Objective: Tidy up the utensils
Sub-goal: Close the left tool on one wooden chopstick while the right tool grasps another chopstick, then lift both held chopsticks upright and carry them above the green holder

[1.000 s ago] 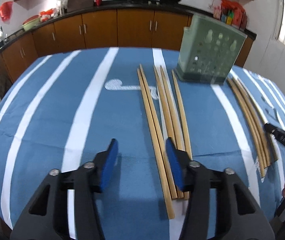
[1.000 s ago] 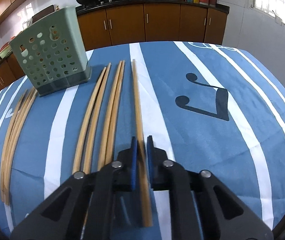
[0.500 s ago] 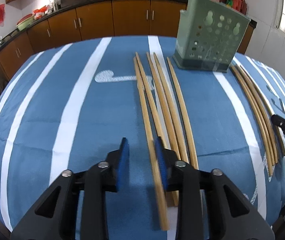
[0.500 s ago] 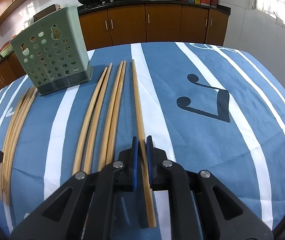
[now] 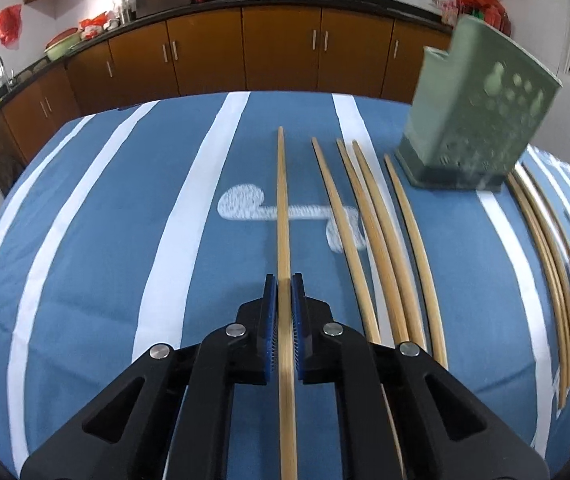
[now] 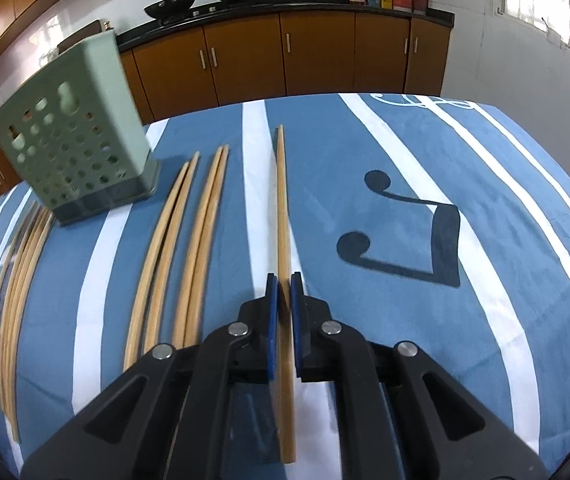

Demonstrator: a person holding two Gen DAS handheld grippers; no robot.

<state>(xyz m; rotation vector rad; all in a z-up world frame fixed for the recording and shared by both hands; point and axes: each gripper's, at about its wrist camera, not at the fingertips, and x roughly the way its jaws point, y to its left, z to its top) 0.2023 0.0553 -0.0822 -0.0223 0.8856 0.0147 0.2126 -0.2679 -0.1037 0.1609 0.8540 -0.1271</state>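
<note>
Left tool is closed narrow on one bamboo chopstick, blue pads pressing it from both sides. That stick runs straight ahead toward the far edge of the desk, which has a blue cloth w/ white stripes. Whether the stick is lifted off the cloth or touching it, I cannot tell from this view. Just to its right lie four more chopsticks, loose on the cloth, approx. parallel. Beyond them, near the far right corner, stands a green holder with holes, looking tilted and a bit blurred. Another bundle of chopsticks lies by the right edge of the desk.

Right tool is also closed narrow, holding a second chopstick between its pads; the back end of this stick comes out past the pads toward the camera. Left of it lie two pairs of chopsticks on the cloth, then the green holder toward the far left corner, and the other bundle near the left edge. A dark music note print is on the cloth at the right side.
</note>
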